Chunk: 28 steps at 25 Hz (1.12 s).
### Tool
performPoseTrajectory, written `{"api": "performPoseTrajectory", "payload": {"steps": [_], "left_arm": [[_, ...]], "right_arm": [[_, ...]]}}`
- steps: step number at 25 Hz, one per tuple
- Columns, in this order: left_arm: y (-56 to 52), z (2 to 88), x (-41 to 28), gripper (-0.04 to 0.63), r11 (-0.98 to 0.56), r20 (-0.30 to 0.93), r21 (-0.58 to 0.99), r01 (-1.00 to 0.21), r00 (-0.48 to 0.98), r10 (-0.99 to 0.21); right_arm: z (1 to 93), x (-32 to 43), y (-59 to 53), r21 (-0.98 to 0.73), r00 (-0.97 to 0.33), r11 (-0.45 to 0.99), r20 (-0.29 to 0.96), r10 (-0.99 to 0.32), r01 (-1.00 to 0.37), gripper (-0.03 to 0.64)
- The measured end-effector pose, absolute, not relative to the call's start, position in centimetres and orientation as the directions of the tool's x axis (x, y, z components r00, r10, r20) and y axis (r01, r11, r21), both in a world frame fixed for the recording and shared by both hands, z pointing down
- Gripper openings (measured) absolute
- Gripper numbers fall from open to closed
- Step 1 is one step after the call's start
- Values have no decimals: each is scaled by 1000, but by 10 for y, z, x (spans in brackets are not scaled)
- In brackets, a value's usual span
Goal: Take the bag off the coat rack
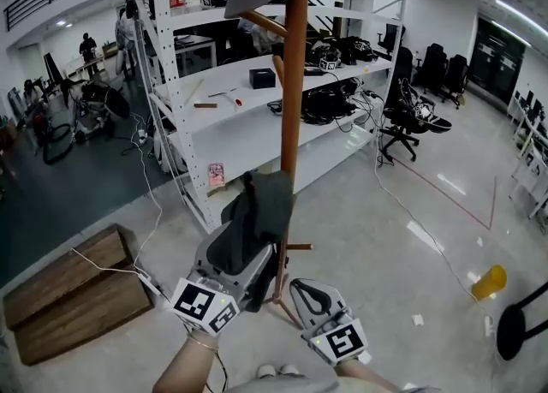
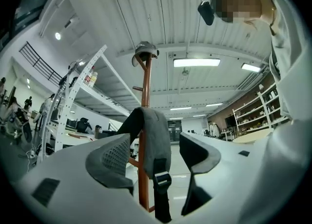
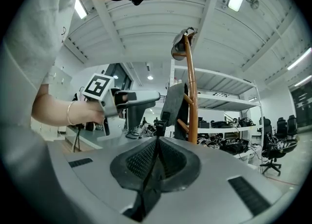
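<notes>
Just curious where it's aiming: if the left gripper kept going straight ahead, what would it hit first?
Most likely the grey bag strap, which hangs between the open fingers of the left gripper. The rack pole stands just behind it, though depth is hard to judge.

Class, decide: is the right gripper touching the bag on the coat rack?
Apart. The head view shows a clear gap between the right gripper and the bag.
</notes>
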State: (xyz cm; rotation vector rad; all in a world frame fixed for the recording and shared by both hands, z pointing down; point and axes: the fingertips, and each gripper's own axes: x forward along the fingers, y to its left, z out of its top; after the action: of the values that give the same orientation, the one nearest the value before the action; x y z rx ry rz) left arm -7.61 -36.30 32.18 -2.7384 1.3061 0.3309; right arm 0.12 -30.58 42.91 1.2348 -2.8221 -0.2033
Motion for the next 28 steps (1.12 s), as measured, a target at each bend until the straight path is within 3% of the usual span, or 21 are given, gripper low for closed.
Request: {"api": "performPoseTrajectory", "payload": {"steps": [10,13,14,15,16,28], "left_arm": [[-422,301,-19,324,-776,-127,42,-629,767,-629],[-421,299,-10,321,-782,-101,-27,-622,780,-617],[-418,299,-6,276,-798,-93,-50,-601,798,-596],[-416,299,-3,139,-816,-88,-59,-575,817,-570],[-413,298,-1,56,-832,-87,-53,-552,833,-547],[-397,269,1,34,-848,-144,-56,-527,845,-516]], "right_arm": [[437,25,-317,131,-664,660,11,-747,-740,20],[436,34,-317,132,-652,648,16,-758,-750,20],[435,36,-317,131,-648,643,14,-762,-754,20],[435,39,-319,130,-643,639,12,-766,-758,20],[435,42,-320,129,-639,634,11,-769,-762,20],[432,44,-322,134,-649,643,1,-761,-754,20]]}}
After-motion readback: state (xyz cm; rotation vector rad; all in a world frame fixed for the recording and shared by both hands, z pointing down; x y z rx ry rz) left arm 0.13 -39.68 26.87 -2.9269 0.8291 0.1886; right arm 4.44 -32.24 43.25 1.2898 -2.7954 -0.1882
